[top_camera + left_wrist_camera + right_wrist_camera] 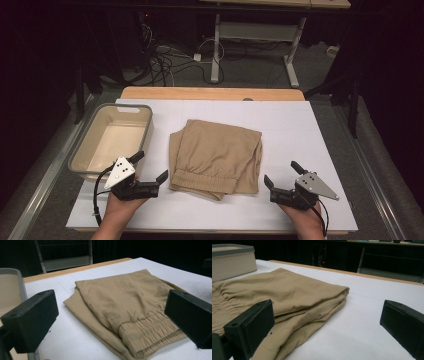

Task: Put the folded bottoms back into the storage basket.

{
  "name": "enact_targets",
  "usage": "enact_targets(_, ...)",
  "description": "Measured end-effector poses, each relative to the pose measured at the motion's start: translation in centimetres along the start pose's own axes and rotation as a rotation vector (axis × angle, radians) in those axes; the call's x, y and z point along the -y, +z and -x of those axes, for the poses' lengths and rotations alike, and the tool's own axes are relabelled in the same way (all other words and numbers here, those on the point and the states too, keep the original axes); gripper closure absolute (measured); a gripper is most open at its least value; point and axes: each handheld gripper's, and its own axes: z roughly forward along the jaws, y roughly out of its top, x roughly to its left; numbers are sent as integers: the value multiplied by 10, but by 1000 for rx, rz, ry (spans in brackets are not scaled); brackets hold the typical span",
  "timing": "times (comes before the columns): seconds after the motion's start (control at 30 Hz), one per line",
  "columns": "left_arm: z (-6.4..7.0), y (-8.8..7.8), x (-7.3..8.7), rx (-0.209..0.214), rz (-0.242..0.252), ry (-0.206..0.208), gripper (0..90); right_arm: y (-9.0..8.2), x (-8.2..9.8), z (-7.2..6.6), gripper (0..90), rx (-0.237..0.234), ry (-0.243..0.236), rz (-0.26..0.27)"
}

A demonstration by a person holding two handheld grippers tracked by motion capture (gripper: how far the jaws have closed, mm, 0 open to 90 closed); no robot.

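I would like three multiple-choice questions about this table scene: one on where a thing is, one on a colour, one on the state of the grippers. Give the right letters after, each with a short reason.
1. Where does the bin stand relative to the folded trousers?
A. to their left
B. to their right
C. on top of them

2. What colour are the folded trousers?
A. dark blue
B. tan
C. red

3. How do the jaws of the left gripper and the right gripper stand?
A. both shut on the cloth
B. one open, one shut
C. both open, holding nothing

Answers: 1 A, the high view shows the bin at the table's left side, apart from the trousers. 2 B, the cloth is tan in all views. 3 C, each gripper's jaws stand wide apart beside the trousers, touching nothing.
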Motion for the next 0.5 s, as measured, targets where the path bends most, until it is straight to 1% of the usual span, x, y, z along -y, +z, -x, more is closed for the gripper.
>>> enact_targets(0.07,0,0,0,3,2,-4,0,1,1,1,1,-2,5,-10)
enact_targets(0.13,1,-2,-1,13,11,-22,0,1,1,1,1,-3,11,-16)
enact_targets(0.2,2,-2,-1,21,13,-27,0,-1,1,1,1,-3,15,-21)
enact_targets(0.23,3,-2,-1,30,12,-30,0,-2,1,1,1,-3,16,-20)
enact_targets(0.27,7,0,-1,47,7,-21,0,-2,1,1,1,0,11,-17)
enact_targets(0.33,11,2,-2,62,0,-13,0,-3,1,1,1,-2,7,-21)
enact_targets(0.4,12,3,-2,68,0,-18,0,-3,0,1,2,-4,8,-21)
enact_targets(0.47,14,4,-2,89,0,-36,0,-4,-3,0,3,-9,14,-27)
enact_targets(0.5,18,6,1,104,-17,-13,0,-4,-4,0,9,-13,16,-30)
